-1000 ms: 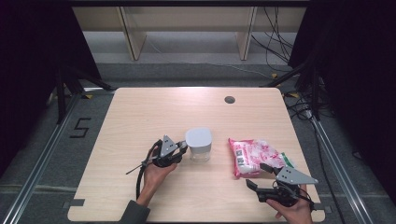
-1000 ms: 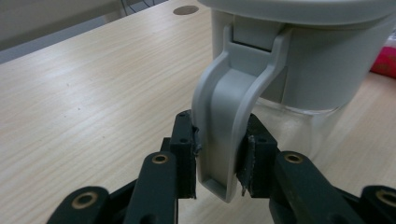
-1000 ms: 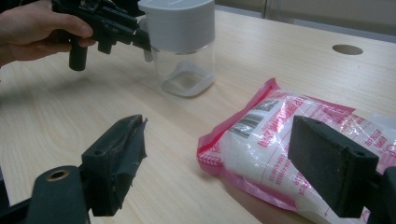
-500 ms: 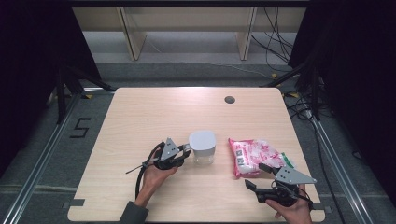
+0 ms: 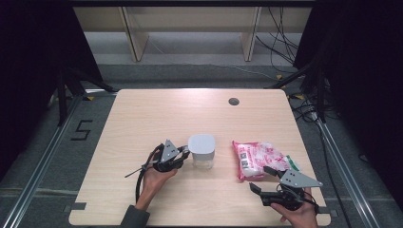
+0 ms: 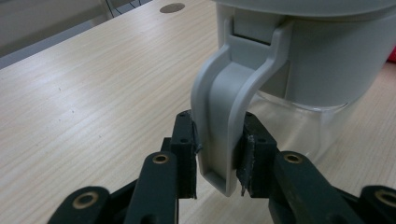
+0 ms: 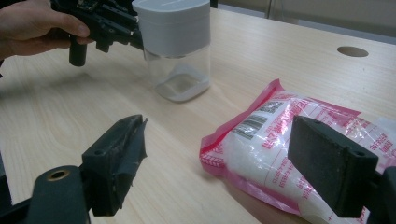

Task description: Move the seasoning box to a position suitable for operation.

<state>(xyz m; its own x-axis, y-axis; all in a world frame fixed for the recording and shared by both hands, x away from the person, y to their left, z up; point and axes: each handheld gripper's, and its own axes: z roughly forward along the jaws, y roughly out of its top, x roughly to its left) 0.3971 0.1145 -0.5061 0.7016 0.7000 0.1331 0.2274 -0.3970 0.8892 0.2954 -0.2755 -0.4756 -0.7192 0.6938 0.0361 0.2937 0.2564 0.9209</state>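
A clear container (image 5: 201, 152) with a grey lid (image 6: 327, 56) stands at the table's middle. My left gripper (image 5: 185, 156) reaches it from the left, and in the left gripper view the left gripper (image 6: 217, 140) is shut on the lid's grey latch (image 6: 224, 102), one pad on each side. In the right gripper view, a hand holds the left gripper (image 7: 112, 28) against the container (image 7: 175, 46). A pink and white bag (image 5: 259, 156) lies flat to the right of the container. My right gripper (image 5: 260, 179) stands open just in front of the bag (image 7: 289, 140), its jaws wide apart (image 7: 219, 154) and holding nothing.
The wooden table (image 5: 142, 118) has a round cable hole (image 5: 233, 101) at the back right. Metal floor rails run along both sides of the table, with cables on the floor at the right. Shelf legs stand behind the table.
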